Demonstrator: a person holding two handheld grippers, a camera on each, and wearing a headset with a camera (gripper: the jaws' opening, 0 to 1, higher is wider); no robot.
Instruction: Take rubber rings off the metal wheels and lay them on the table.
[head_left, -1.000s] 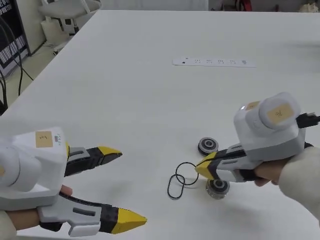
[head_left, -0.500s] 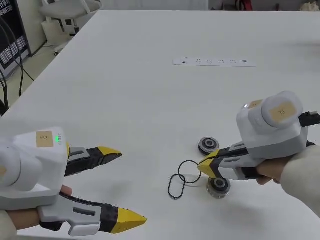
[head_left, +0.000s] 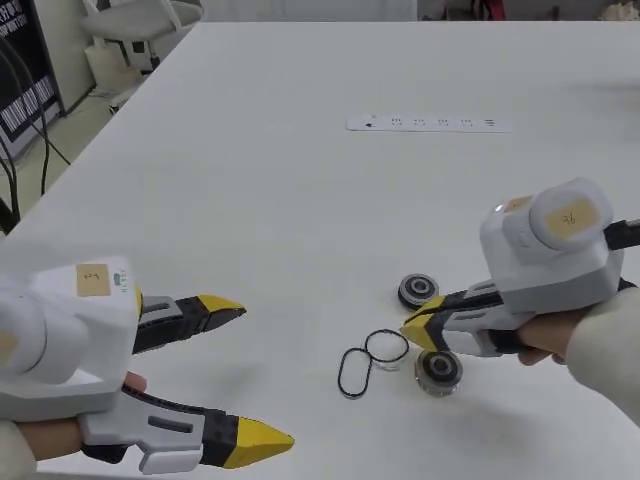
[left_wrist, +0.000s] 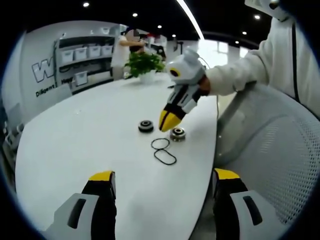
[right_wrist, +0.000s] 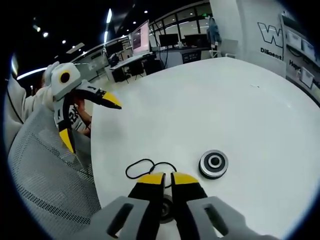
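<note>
While the left gripper (head_left: 260, 373) hangs wide open at lower left, the right gripper (head_left: 408, 330), lower right, has its jaws pinched together on nothing, tips just beside two loose rings (head_left: 353, 372) lying on the table (head_left: 300, 180). Lower wheel (head_left: 437, 368) sits under it, upper wheel (head_left: 417, 291) just past it.

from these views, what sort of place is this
Most likely an open-plan office or lab workspace: a long white table, wall shelves stacked with white storage bins, computer monitors on desks further back, and a mesh office chair beside the table.
</note>
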